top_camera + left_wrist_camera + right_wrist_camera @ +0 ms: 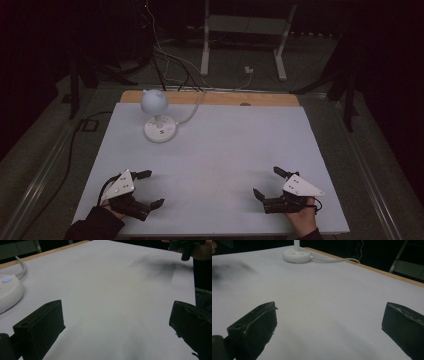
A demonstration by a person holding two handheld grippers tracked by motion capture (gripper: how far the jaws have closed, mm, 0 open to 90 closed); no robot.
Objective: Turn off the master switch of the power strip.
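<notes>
Both tongs, left [150, 189] and right [265, 182], gape empty at our worktop's [225, 150] near edge, so we judge the lamp [156, 116] untouched, everything ahead.

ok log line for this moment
left gripper: open, empty | right gripper: open, empty | lamp: far left of table, untouched

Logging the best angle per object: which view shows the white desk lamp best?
The high view: the whole white desk lamp shows, with round head, stem, round base and cord at the table's far left. The left gripper view catches part of its base with a blue light; the right gripper view shows base, lower stem and cord.
</notes>
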